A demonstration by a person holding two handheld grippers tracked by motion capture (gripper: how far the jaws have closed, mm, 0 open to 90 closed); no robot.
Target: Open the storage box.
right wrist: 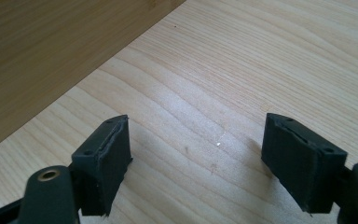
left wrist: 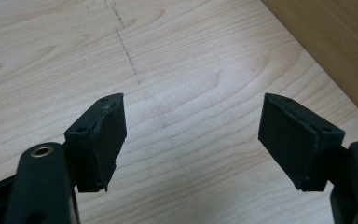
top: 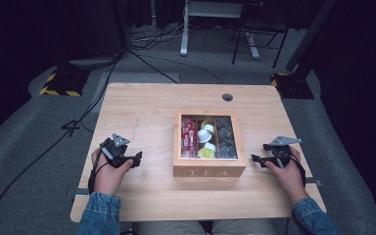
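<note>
On the left side of the wooden table (top: pixel 142 103), the left gripper (top: pixel 138 157) sits in the person's left hand (top: pixel 108 172), pointing toward the tea box (top: pixel 209 171). Its jaws stand apart with nothing between them; the left gripper view has bare wood between the pads (left wrist: pixel 109 135) and a corner of the box's side wall at the upper right.

At the middle of the table stands the box, marked TEA on its front wall and closed under what looks like a clear lid. Three compartments run front to back: the left one holds red packets (top: pixel 188 137), the middle one white and yellow-green pods or sachets (top: pixel 206 139), the right one dark grey packets (top: pixel 225 138). What exactly each is cannot be told at this size.

On the right, the right gripper (top: pixel 254 159) in the right hand (top: pixel 286 171) also points at the box, jaws released and empty, just beside the box's right wall, which rises at the upper left in the right gripper view.

Judging by this, the work is at its start: both grippers flank the box and neither touches it. The next move probably calls for bringing one or both to the box, perhaps to steady it and lift the lid at its front edge.
</note>
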